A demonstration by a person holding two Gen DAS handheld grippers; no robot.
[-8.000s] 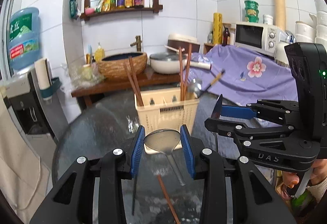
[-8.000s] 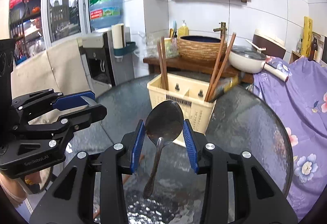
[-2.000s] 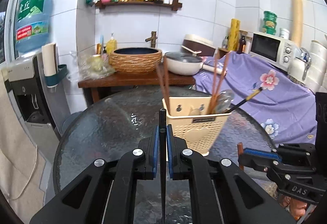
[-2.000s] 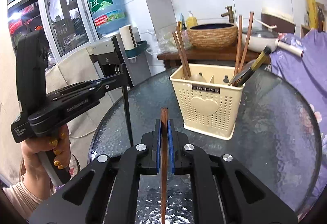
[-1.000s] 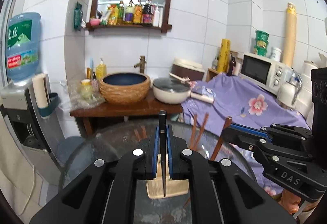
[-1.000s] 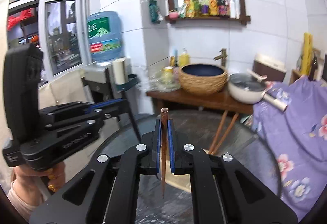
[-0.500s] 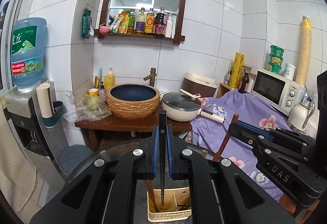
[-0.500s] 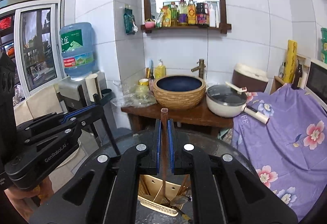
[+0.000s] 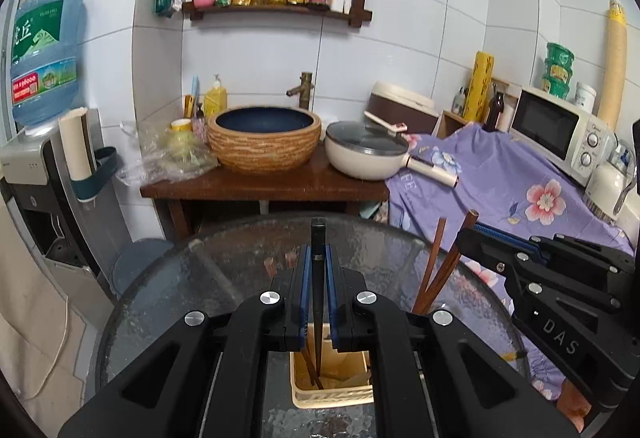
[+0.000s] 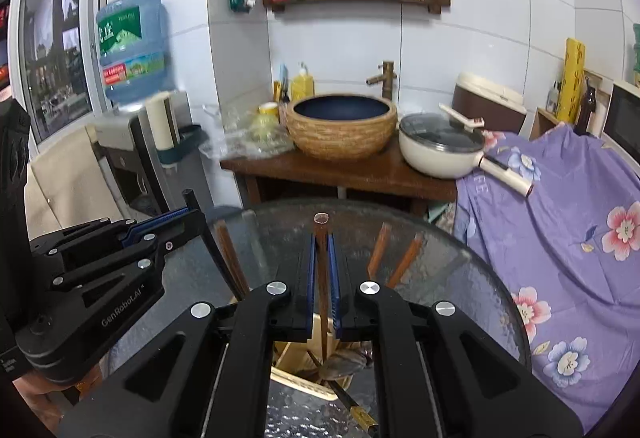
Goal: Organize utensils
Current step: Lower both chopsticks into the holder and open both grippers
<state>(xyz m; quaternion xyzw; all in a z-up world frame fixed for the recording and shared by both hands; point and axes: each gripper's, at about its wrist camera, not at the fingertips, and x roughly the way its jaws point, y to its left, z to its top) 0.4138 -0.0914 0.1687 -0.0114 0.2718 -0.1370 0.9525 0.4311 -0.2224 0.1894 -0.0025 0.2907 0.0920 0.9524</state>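
My left gripper [image 9: 316,258] is shut on a black chopstick [image 9: 318,278] held upright, its lower end reaching down into the cream utensil basket [image 9: 332,394] below. My right gripper [image 10: 321,250] is shut on a brown wooden chopstick [image 10: 321,234], also upright, its lower end over the same basket [image 10: 298,372]. The basket holds brown chopsticks [image 9: 434,270] and a metal spoon [image 10: 344,360]. The right gripper shows at the right of the left wrist view [image 9: 472,238]; the left gripper shows at the left of the right wrist view [image 10: 188,218].
The basket stands on a round glass table [image 9: 200,278]. Behind it is a wooden stand [image 9: 264,186] with a woven basin [image 9: 264,138] and a white pan [image 9: 366,154]. A purple floral cloth [image 9: 500,182] and a microwave [image 9: 556,126] lie right, a water dispenser [image 9: 36,86] left.
Both grippers have come down and tilted over the basket since half a second ago. The chopstick ends now reach into or just above the basket.
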